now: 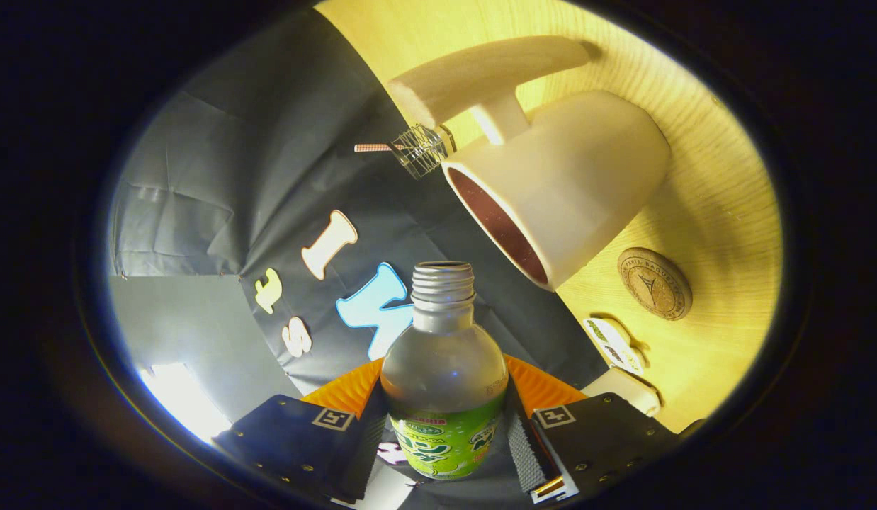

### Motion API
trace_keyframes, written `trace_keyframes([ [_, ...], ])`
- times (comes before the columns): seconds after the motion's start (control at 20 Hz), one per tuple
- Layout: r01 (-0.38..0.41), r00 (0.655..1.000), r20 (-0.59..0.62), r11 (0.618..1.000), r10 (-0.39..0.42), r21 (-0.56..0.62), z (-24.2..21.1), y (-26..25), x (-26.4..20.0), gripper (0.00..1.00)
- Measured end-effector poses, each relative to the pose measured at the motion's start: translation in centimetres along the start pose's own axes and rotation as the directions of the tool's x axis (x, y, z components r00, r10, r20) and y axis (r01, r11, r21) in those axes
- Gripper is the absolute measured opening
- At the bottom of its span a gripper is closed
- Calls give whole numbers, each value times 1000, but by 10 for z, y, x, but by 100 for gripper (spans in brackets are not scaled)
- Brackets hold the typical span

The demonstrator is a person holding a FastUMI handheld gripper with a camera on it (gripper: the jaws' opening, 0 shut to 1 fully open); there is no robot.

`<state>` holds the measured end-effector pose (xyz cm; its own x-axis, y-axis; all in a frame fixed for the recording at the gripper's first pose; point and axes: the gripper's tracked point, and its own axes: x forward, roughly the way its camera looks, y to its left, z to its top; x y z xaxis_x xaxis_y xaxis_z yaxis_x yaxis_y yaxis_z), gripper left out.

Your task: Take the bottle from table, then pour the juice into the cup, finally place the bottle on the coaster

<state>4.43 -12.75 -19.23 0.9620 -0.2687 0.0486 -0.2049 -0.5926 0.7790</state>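
My gripper is shut on a clear uncapped bottle with a green label, one finger pressing on each side of its body. The view is rolled sideways, so the wooden table stands at the right. Beyond the bottle's open threaded neck stands a large white cup with a dark inside and a long handle. Its mouth faces the bottle's neck with a gap between them. A round cork coaster lies on the table beside the cup, nearer to my fingers. No stream of liquid is visible.
A small wire whisk-like tool with a brown handle sits past the cup's rim. A small white printed tag and a white block lie on the table near my fingers, close to the coaster.
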Motion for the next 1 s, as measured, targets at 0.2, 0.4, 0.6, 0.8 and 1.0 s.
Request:
trace_keyframes([
  [0.2, 35, 999, -14, 990, -37, -134, 0, 0, -1, 77],
  [0.4, 84, 994, -38, 948, -101, -307, 0, -9, -3, 77],
  [0.6, 102, 990, -49, 902, -135, -419, 7, -13, -6, 77],
  [0.8, 122, 984, -47, 850, -170, -512, 12, -20, -8, 77],
  [1.0, 114, 984, -60, 846, -169, -521, 10, -24, -4, 77],
])
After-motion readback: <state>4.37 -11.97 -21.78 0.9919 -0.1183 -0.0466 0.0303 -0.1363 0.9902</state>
